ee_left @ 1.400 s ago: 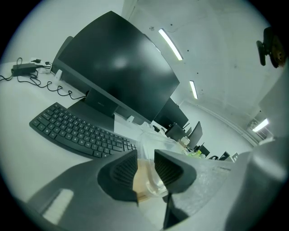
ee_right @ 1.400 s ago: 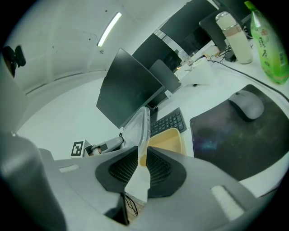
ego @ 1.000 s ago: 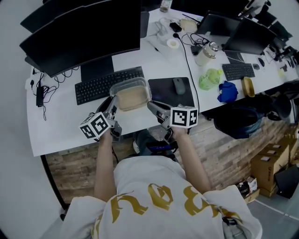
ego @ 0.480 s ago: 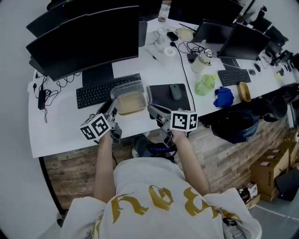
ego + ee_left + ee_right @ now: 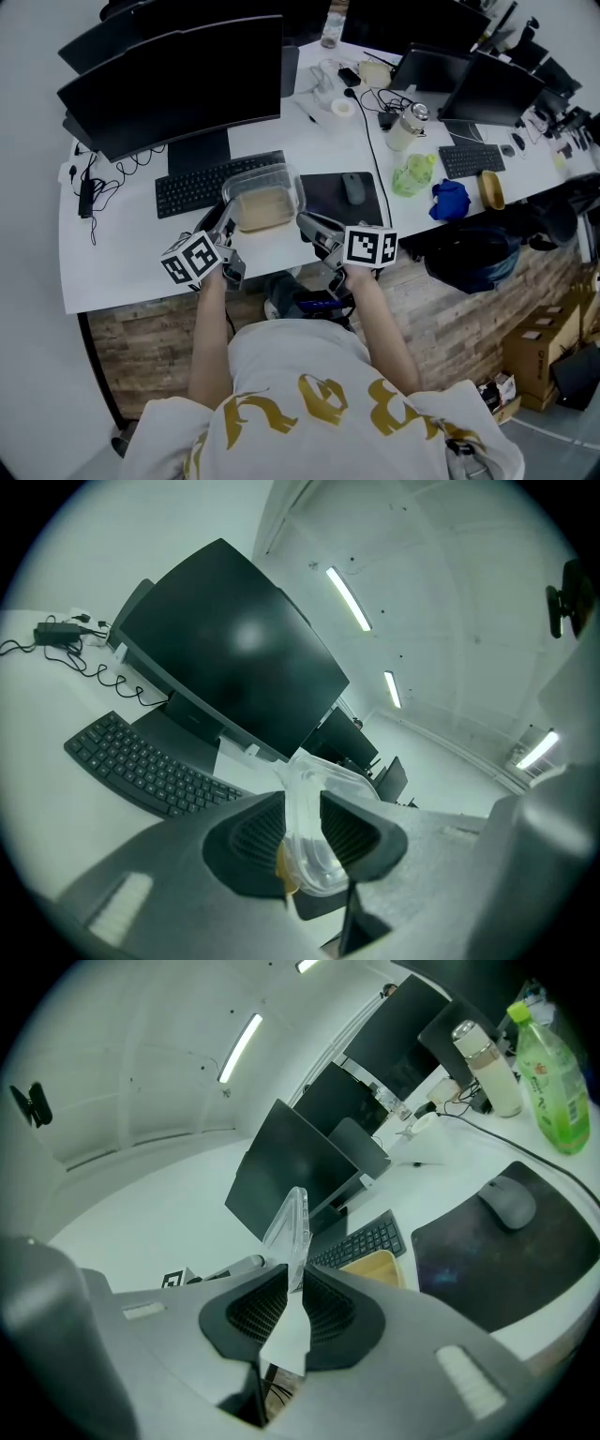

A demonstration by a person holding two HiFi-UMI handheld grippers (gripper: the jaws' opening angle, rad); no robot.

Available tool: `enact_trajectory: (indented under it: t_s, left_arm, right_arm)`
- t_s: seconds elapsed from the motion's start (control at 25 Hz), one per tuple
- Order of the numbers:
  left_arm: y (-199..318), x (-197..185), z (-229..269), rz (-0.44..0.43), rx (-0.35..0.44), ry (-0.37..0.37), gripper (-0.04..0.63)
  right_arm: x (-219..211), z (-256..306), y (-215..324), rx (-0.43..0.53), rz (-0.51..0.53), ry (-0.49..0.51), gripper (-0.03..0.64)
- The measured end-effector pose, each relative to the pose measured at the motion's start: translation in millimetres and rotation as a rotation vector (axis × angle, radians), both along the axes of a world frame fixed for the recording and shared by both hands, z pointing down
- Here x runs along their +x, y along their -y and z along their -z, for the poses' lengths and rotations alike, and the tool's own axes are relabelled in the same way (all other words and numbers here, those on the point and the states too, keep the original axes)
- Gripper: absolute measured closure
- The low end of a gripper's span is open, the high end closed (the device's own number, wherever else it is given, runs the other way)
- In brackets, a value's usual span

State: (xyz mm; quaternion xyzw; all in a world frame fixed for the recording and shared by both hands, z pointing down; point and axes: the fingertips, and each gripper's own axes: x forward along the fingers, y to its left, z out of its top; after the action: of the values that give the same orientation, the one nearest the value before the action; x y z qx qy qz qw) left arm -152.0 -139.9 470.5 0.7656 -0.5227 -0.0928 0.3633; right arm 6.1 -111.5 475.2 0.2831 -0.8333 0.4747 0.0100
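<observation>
A clear plastic container point(image 5: 261, 199) with a tan filling is held over the white desk's point(image 5: 122, 253) front part, between both grippers. My left gripper point(image 5: 225, 218) is shut on its left rim; in the left gripper view the clear rim point(image 5: 314, 803) runs up between the jaws of that gripper point(image 5: 302, 832). My right gripper point(image 5: 310, 226) is shut on the right rim. In the right gripper view that rim point(image 5: 296, 1227) stands edge-on between the jaws of the gripper point(image 5: 292, 1299), with the tan filling point(image 5: 375, 1267) beyond it.
Behind the container lie a black keyboard point(image 5: 208, 183) and a large dark monitor point(image 5: 178, 75). To the right are a black mouse pad point(image 5: 330, 199) with a grey mouse point(image 5: 352, 187), a thermos point(image 5: 404, 121), a green bottle point(image 5: 413, 173) and a blue cloth point(image 5: 450, 199).
Both grippers have risen a little with the container still gripped. In the gripper views the keyboard and desk sit lower and farther, and less of the tan filling shows.
</observation>
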Motion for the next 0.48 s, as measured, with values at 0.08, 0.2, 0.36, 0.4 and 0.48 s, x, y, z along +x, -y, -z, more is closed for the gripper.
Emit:
enact_trajectory:
  t_s: [0.08,0.2,0.36,0.4,0.48]
  left_arm:
    - [-0.2,0.8,0.1,0.0,-0.001,0.002,0.488]
    - [0.1,0.5,-0.5,0.002,0.0,0.009,0.488]
    - [0.7,0.2,-2.1,0.001,-0.005,0.014,0.488]
    - [0.7,0.3,-2.7,0.001,-0.007,0.016,0.488]
    - [1.4,2.0,-2.3,-0.003,-0.005,0.008,0.488]
  right_arm:
    - [0.9,-0.8,0.1,0.0,0.002,-0.005,0.545]
    - [1.7,-2.1,0.0,0.0,0.003,-0.007,0.545]
    - [2.4,-1.9,0.5,-0.002,0.002,-0.007,0.545]
    - [2.8,-2.0,0.6,-0.002,0.002,-0.008,0.545]
    - [3.3,-2.2,1.1,-0.002,0.001,-0.009,0.545]
